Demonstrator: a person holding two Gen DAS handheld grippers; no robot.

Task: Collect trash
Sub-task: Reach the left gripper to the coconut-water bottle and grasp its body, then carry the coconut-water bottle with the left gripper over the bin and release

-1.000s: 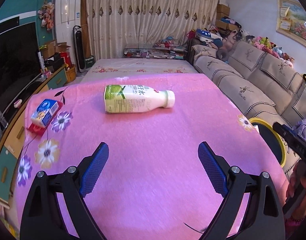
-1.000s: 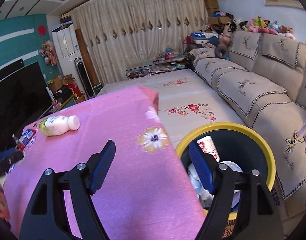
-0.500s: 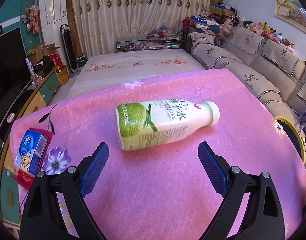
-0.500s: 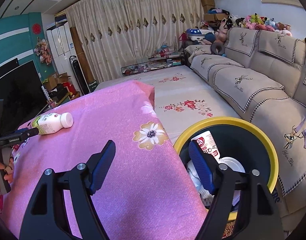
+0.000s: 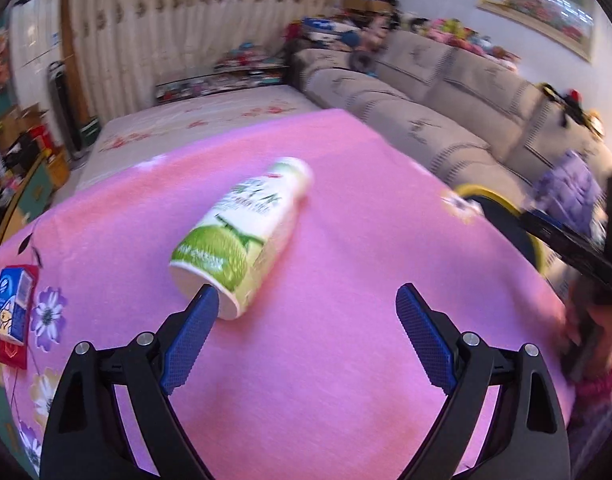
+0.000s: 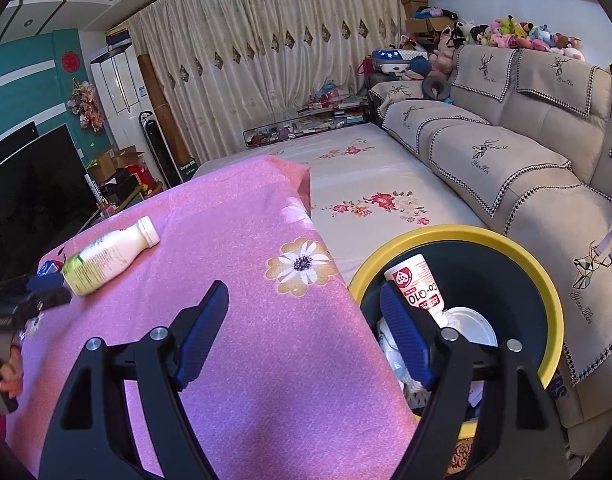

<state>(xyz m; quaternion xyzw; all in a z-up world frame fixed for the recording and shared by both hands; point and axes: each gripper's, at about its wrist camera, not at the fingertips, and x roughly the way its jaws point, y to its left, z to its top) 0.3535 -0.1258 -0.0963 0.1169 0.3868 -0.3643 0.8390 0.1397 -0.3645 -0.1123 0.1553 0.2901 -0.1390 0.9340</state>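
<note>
Pink cloth (image 5: 346, 240): one bottle (image 5: 242, 232), one carton (image 5: 12, 304), left tool (image 5: 306, 312) and right tool (image 6: 306, 312) both released.

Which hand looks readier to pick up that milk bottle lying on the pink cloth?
Left. The left claw is open right at the bottle base, one finger beside it. The right claw hangs open by the bin, well away from it.

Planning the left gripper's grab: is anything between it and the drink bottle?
Nothing visible. The drink bottle lies on its side on the pink cloth, its base right by the open left gripper's left fingertip. The blue carton lies well aside.
</note>
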